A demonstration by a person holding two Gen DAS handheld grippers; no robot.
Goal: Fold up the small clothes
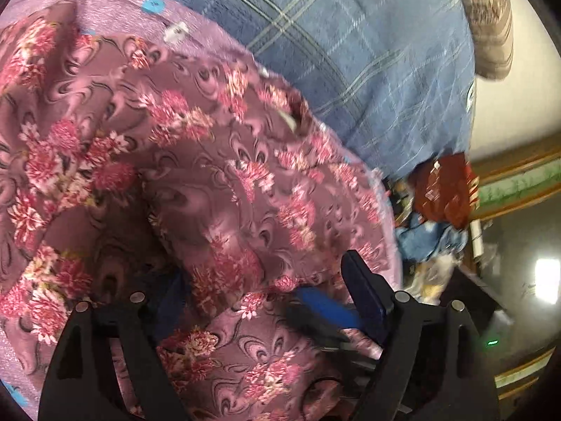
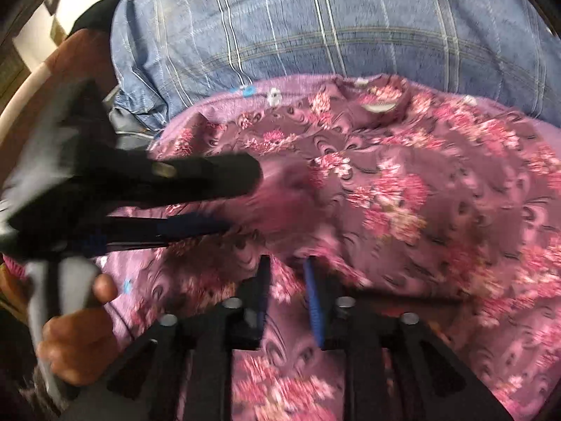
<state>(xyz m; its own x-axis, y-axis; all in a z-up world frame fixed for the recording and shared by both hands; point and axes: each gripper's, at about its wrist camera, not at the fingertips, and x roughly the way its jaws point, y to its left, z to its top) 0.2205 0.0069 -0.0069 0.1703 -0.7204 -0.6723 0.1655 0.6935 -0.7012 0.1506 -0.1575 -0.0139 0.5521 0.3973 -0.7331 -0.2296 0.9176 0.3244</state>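
Home; cluttered floor (image 1: 434, 231), wooden furniture (image 1: 519, 175)

A mauve floral garment (image 1: 217, 161) was soft cloth with a faint sheen, lying on a matt lilac cover (image 1: 115, 7) of fine-ribbed weave. Behind it, a blue checked shirt (image 2: 315, 28) looked like matt woven cotton — the left gripper (image 1: 266, 280) was matt black plastic with dull metal pins.

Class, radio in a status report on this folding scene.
Left gripper open over floral garment. Right gripper partly open, fabric beneath, no grip. Garment rumpled on purple cloth. Grippers close together.
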